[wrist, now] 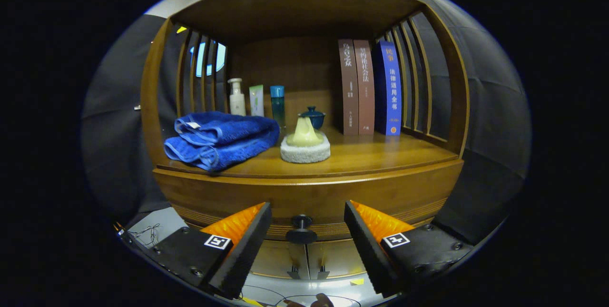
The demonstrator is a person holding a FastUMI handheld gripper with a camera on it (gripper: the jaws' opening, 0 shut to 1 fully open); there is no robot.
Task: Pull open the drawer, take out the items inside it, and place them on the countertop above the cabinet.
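The gripper [308,231] sits with jaws spread wide, holding nothing, the drawer's round knob [301,229] between the fingers and untouched. It faces the closed drawer [309,197] level, just below the countertop [380,154].

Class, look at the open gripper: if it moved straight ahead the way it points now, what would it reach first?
Most likely the dark drawer knob, centred between the open fingers of the gripper, on the wooden drawer front. Depth is hard to judge.
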